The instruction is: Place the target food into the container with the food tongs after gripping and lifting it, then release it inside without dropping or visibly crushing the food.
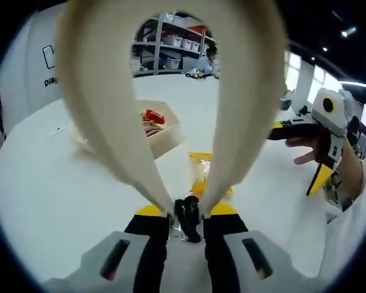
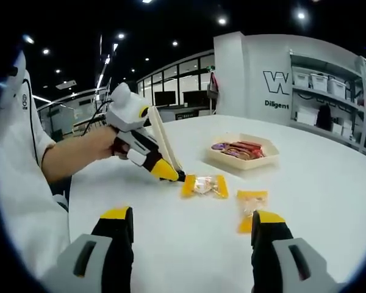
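Right gripper view, tongs (image 2: 171,155) tips together (nothing clamped), touching yellow snack packet (image 2: 204,185), tray (image 2: 241,161) beyond

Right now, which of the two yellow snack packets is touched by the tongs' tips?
The left packet, nearer the tray: the tongs of the left hand-held gripper reach its edge. The other packet lies apart, untouched.

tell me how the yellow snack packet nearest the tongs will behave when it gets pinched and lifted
The yellow snack packet looks like thin glossy film, so it probably flexes and may slip between the tongs. It lies flat and small on the table, likely light, unlikely to roll. Its contents could crush under a hard squeeze.
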Demonstrator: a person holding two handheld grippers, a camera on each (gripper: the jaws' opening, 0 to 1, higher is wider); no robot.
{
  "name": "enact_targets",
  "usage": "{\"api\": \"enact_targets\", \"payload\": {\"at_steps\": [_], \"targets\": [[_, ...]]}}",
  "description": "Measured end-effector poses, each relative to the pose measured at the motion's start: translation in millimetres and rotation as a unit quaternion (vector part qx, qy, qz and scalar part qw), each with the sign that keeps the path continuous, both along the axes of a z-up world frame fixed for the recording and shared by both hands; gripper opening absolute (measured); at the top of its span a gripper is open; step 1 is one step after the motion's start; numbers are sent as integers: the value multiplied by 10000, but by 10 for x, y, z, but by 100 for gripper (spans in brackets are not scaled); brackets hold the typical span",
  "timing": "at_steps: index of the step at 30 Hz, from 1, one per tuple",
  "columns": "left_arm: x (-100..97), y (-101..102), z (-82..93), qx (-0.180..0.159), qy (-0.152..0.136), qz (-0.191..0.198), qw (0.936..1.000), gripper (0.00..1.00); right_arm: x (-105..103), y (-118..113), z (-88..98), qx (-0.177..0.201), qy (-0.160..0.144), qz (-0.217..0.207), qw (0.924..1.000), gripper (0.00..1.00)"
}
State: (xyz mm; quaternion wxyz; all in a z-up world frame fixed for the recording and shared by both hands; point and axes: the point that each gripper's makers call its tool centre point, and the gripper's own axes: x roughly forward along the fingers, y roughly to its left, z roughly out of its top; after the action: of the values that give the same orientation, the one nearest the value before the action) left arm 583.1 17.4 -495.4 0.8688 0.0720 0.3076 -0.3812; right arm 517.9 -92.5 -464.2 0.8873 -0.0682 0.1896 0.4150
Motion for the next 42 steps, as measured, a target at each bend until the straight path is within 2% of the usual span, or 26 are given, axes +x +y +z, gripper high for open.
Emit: {"api": "enact_targets", "payload": {"at_steps": [14, 28, 33, 42], "targets": [[-31, 66, 6, 51, 22, -202, 9998, 18, -9, 9, -3, -2, 7, 10, 10000, 78], [-80, 181, 106, 11, 50, -465, 9989, 18, 5, 30, 5, -3, 3, 35, 10000, 78], [-75, 216, 201, -59, 41, -565, 9984, 18, 8, 41, 11, 9, 1, 44, 10000, 78], [13, 223, 543, -299, -102, -826, 9961, 18, 25, 27, 26, 2, -10, 36, 10000, 78]]}}
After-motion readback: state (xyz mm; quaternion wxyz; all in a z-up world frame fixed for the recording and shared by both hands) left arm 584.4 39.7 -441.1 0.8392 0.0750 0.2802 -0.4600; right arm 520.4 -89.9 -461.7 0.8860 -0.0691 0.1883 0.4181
